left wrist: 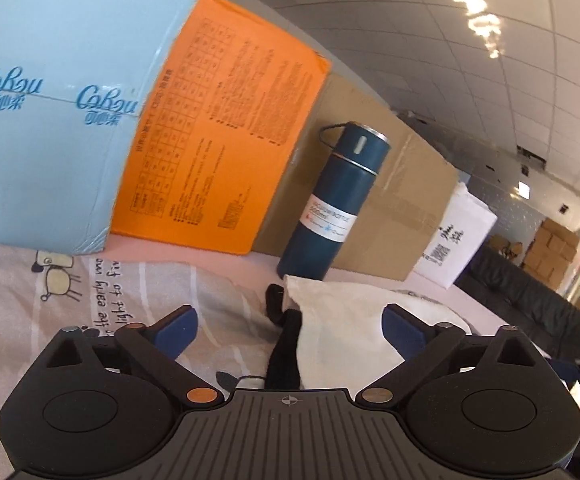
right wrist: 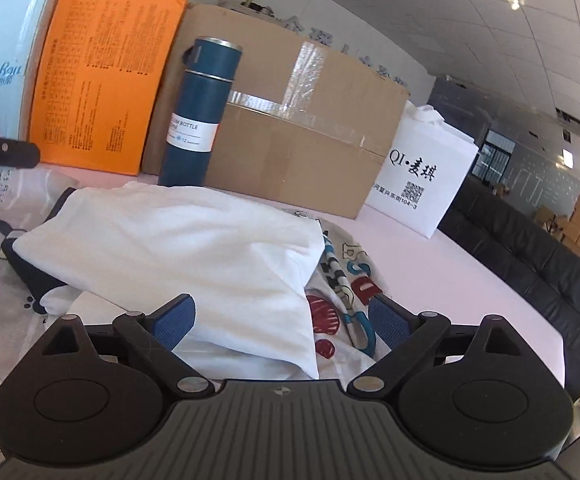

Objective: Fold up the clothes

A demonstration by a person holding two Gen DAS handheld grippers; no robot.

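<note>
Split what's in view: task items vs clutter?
Job:
white garment
printed garment
left gripper, open
right gripper, open

Lying about:
blue flask
orange box
cardboard box
light-blue box
white bag

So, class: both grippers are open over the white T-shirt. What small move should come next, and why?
Probably lower the right gripper onto the printed edge of the white T-shirt and close. Both it and the left gripper are open and hold nothing, and the printed side lies unfolded beside the folded part.
</note>
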